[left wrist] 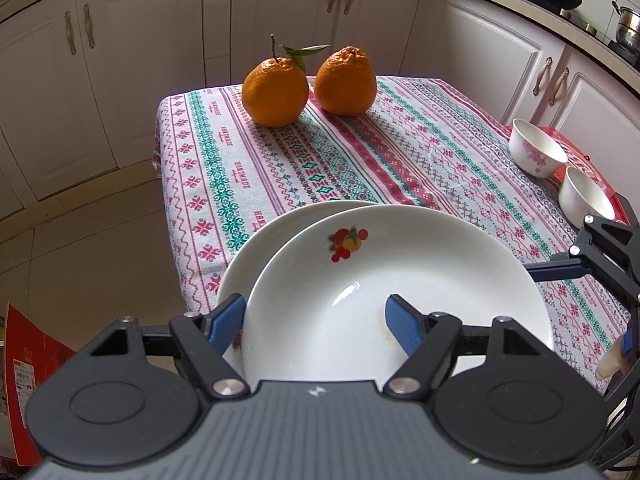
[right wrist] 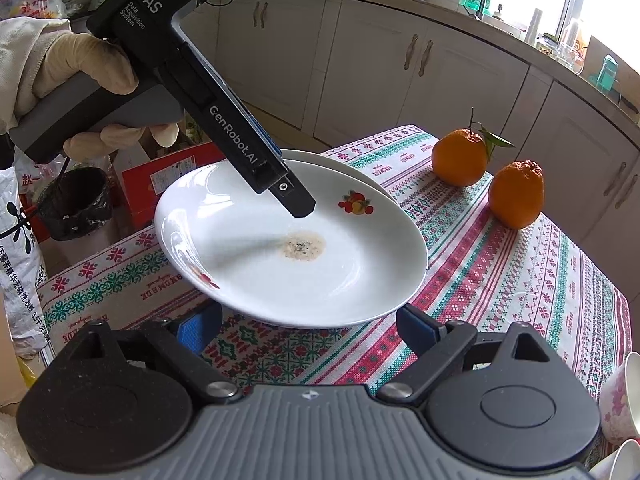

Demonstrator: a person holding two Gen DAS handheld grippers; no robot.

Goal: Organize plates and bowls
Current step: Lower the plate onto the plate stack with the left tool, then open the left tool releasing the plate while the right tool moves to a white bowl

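Note:
Two white plates lie stacked off-centre at the table's near-left corner. The top plate [left wrist: 400,272] [right wrist: 304,276] bears a fruit decal and a brown stain [right wrist: 302,246], and it sits tilted on the lower plate [left wrist: 248,256] [right wrist: 344,168]. My left gripper [left wrist: 316,324] is open and straddles the top plate's near rim, one pad outside it and one over its inside; its fingertip [right wrist: 298,206] hovers above the plate. My right gripper [right wrist: 308,330] is open with nothing between its pads, just short of the plate's right edge. Two bowls [left wrist: 538,152] [left wrist: 586,200] stand at the table's right side.
Two oranges [left wrist: 274,92] [left wrist: 346,82] sit at the far end of the patterned tablecloth [left wrist: 400,152]. A gloved hand [right wrist: 80,68] holds the left gripper's handle. Beside the table stand a red box [right wrist: 168,180] and a black bin [right wrist: 76,204]. White cabinets ring the room.

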